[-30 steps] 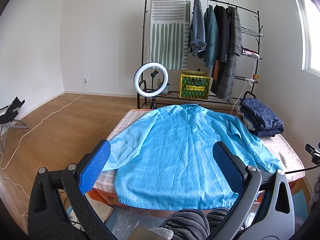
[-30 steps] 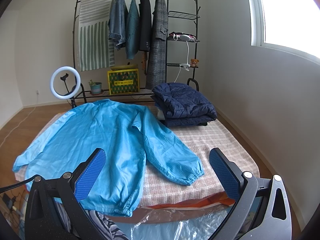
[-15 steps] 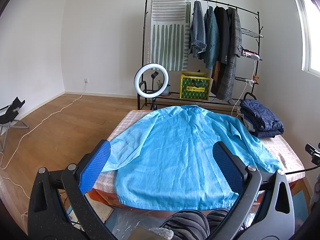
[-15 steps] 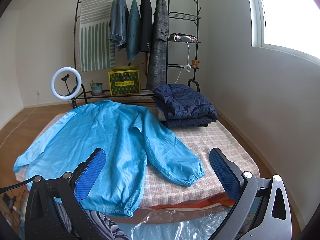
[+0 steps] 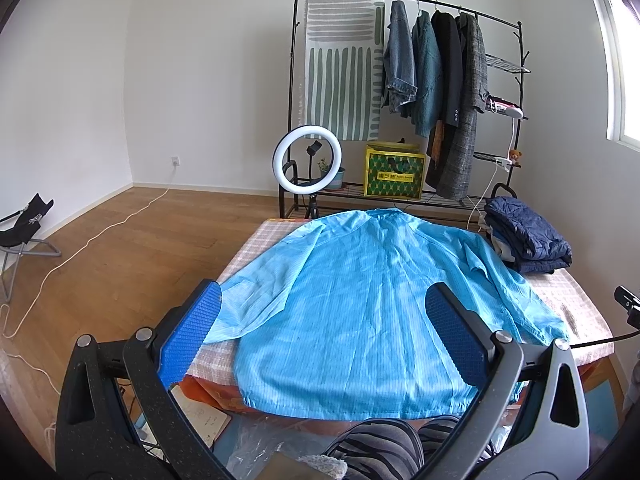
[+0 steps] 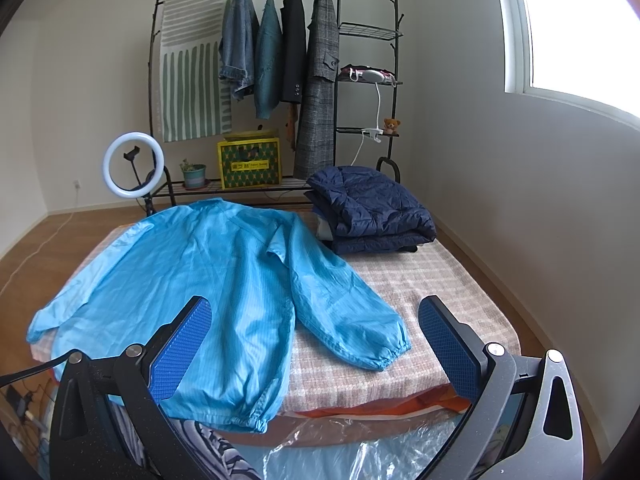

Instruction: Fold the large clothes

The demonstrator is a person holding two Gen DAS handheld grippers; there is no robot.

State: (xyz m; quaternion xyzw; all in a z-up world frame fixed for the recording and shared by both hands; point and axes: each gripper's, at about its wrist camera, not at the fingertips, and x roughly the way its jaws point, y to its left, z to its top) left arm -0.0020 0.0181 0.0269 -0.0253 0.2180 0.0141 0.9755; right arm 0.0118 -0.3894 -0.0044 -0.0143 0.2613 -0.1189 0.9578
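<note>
A large light-blue long-sleeved jacket (image 5: 360,300) lies spread flat, back up, on a checked bed (image 5: 256,240); its hem hangs over the near edge. It also shows in the right wrist view (image 6: 224,280), with its right sleeve cuff (image 6: 384,352) on the checked cover (image 6: 440,280). My left gripper (image 5: 320,336) is open and empty, held above the near edge in front of the hem. My right gripper (image 6: 316,344) is open and empty, held near the bed's front right, in line with the right sleeve cuff.
A folded navy puffer jacket (image 6: 372,208) lies at the bed's far right corner. A clothes rack (image 5: 420,80) with hanging coats, a ring light (image 5: 307,160) and a yellow box (image 5: 394,176) stand behind the bed. Clear plastic (image 6: 360,452) lies under the near edge. Striped trouser knees (image 5: 380,448) are below.
Both grippers stay open and nearly still. The view has shifted only slightly; the jacket has not moved.
</note>
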